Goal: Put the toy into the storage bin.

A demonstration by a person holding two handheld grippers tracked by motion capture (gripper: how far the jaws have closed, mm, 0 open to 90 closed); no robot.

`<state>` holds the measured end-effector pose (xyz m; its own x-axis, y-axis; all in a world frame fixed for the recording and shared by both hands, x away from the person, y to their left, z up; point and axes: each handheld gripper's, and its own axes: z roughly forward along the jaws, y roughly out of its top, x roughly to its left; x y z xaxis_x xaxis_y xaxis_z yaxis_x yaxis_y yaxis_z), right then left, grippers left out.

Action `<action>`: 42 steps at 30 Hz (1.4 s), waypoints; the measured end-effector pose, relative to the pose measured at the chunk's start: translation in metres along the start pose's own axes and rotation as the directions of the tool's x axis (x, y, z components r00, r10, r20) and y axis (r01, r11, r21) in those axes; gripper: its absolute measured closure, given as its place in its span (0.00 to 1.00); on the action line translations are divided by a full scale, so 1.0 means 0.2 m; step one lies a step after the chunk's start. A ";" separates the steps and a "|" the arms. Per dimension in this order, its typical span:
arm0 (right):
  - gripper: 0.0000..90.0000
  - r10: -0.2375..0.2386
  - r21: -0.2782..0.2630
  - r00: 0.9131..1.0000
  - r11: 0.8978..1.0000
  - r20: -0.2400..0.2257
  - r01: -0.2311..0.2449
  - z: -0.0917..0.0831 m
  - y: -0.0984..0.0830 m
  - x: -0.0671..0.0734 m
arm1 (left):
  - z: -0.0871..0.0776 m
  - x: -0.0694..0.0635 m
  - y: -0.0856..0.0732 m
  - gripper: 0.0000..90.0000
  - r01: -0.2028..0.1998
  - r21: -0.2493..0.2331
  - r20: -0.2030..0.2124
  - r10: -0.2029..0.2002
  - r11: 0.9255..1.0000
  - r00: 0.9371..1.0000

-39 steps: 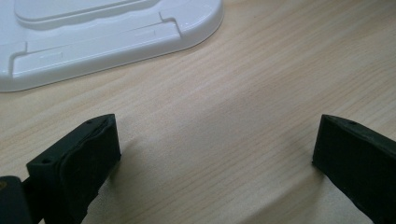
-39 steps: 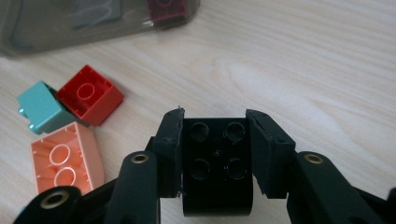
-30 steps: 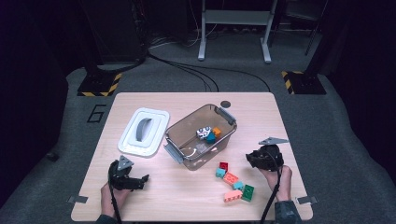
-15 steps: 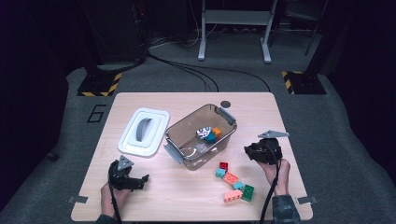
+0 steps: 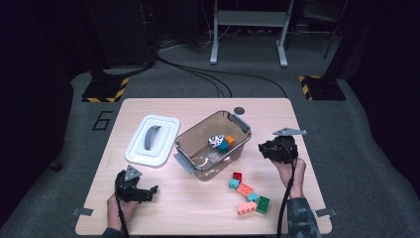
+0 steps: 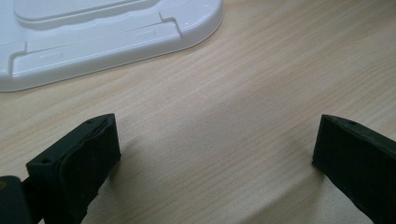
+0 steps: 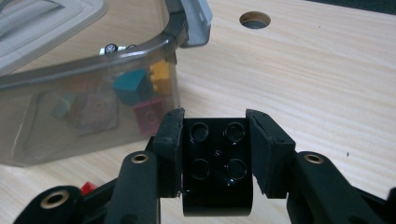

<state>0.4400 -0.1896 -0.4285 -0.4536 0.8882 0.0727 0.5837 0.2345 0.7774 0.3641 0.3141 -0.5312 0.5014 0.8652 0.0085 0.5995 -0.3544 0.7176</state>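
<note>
A black four-stud brick (image 7: 217,170) sits clamped between the jaws of my right gripper (image 7: 214,156), studs facing the camera. In the high view that right gripper (image 5: 277,148) hovers just right of the clear brown bin (image 5: 190,141), which holds an orange brick (image 5: 230,140), a teal one (image 5: 224,146) and a small wheeled piece (image 5: 215,141). Through the bin wall (image 7: 70,126) I see teal, yellow and pink bricks. My left gripper (image 5: 141,192) rests low at the table's front left, jaws wide apart over bare wood (image 6: 215,140).
A white lid (image 5: 152,140) lies left of the bin, its edge (image 6: 116,37) just beyond the left jaws. Several loose bricks, red, teal, salmon and green (image 5: 247,194), lie in front of the bin. A round hole (image 5: 239,110) marks the tabletop behind it.
My right gripper has lifted with the black brick and moved away from the loose bricks toward the bin's right end. The left gripper has stayed put.
</note>
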 end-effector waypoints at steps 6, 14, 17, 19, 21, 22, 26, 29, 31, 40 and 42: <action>0.65 -0.003 -0.014 1.000 1.000 0.011 0.003 0.02 0.06 -0.01 | 0.00 0.00 0.00 0.01 0.000 0.000 0.000 0.000 1.000 1.000; 0.65 -0.010 -0.043 0.999 0.999 0.037 0.012 0.04 0.13 -0.02 | 0.00 0.00 0.00 0.01 0.000 0.001 0.000 0.000 1.000 1.000; 0.65 -0.011 -0.051 0.999 0.999 0.041 0.013 0.04 0.16 -0.02 | 0.00 0.00 0.00 0.01 -0.001 -0.001 -0.001 0.001 1.000 1.000; 0.65 -0.013 -0.061 0.999 0.998 0.049 0.016 0.05 0.18 -0.02 | 0.00 0.00 0.00 0.01 -0.001 -0.001 -0.001 0.001 1.000 1.000; 0.65 -0.016 -0.063 0.999 0.998 0.049 0.019 0.05 0.20 -0.02 | 0.00 0.00 0.00 0.01 -0.001 -0.001 -0.001 0.001 1.000 1.000; 0.65 -0.018 -0.065 0.999 0.998 0.049 0.022 0.05 0.21 -0.02 | 0.00 0.00 0.00 0.01 0.000 -0.001 -0.001 0.000 1.000 1.000; 0.65 -0.019 -0.072 0.998 0.997 0.052 0.023 0.06 0.25 -0.03 | 0.00 0.00 0.00 0.01 -0.001 -0.001 -0.001 0.001 1.000 1.000; 0.65 -0.027 -0.084 0.998 0.996 0.053 0.031 0.06 0.28 -0.03 | 0.00 0.00 0.00 0.01 -0.001 -0.001 -0.001 0.001 1.000 1.000; 0.65 -0.029 -0.093 0.998 0.995 0.053 0.034 0.06 0.30 -0.02 | 0.00 0.00 0.00 0.01 0.000 0.001 0.000 0.000 1.000 1.000; 0.65 -0.055 -0.127 0.998 0.990 0.034 0.059 0.07 0.38 0.06 | 0.00 0.00 0.00 0.01 0.000 -0.001 -0.001 0.000 1.000 1.000; 0.65 -0.071 -0.133 0.997 0.988 0.023 0.073 0.08 0.40 0.10 | 0.00 0.00 0.00 0.01 0.000 -0.002 -0.002 0.000 1.000 1.000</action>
<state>0.4884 -0.1469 -0.3740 -0.4783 0.8782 0.0034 0.4545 0.2442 0.8566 0.3641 0.3141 -0.5314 0.5005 0.8657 0.0098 0.5984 -0.3542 0.7187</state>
